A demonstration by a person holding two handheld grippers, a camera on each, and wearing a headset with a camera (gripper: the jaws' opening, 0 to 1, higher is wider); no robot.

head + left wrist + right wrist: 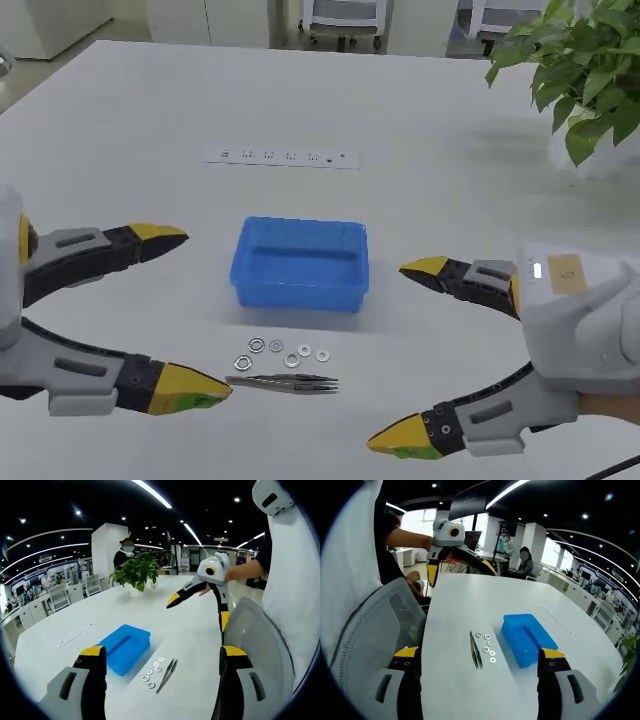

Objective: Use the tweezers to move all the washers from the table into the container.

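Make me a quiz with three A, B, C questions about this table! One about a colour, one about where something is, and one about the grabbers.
1. What colour is the container? A red. B green. C blue.
2. Where are the tweezers? A in the container. B on the table beside the washers. C between a gripper's jaws.
3. How are the jaws of the left gripper and right gripper? A open, holding nothing. B shut on the tweezers. C shut on a washer.

Answers: 1 C, its walls are blue; 2 B, they lie flat by the washers; 3 A, both pairs of jaws gape wide and empty.
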